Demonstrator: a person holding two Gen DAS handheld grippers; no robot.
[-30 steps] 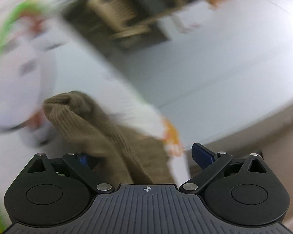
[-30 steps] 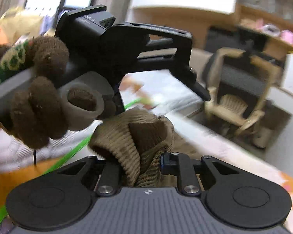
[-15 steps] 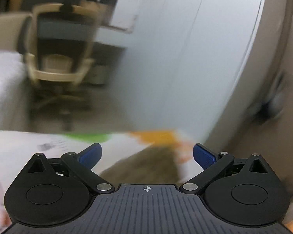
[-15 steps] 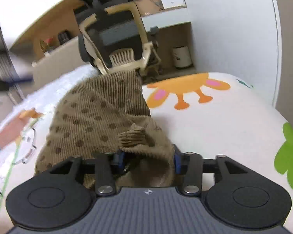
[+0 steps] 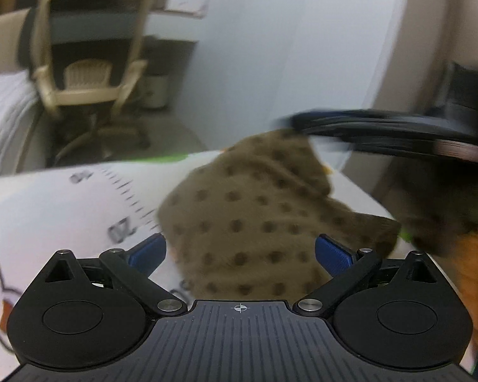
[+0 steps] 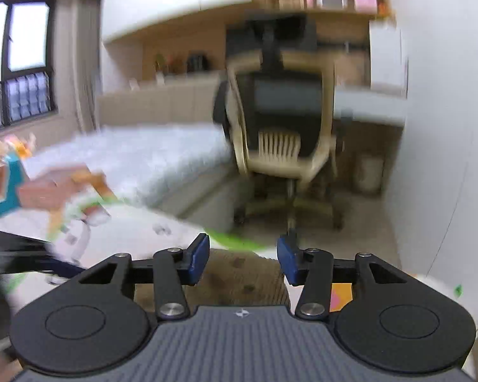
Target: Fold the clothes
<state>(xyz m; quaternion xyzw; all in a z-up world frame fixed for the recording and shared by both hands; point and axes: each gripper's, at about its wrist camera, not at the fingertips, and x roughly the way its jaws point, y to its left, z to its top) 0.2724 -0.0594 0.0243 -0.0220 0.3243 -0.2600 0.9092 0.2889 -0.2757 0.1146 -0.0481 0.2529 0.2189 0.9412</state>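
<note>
The dotted brown corduroy garment [image 5: 255,216] lies bunched, seemingly not yet neatly folded, on the printed mat [image 5: 47,203], with left gripper [image 5: 239,251] and right gripper [image 6: 242,259] both spread, holding nothing.

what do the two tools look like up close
Both match: a ribbed dark grey body with a small crosshair mark, two round black discs at the sides, black link arms with silver pivot bolts, and blue pads on the fingertips. Left tool; right tool. No cables or sleeves show clearly.
</note>
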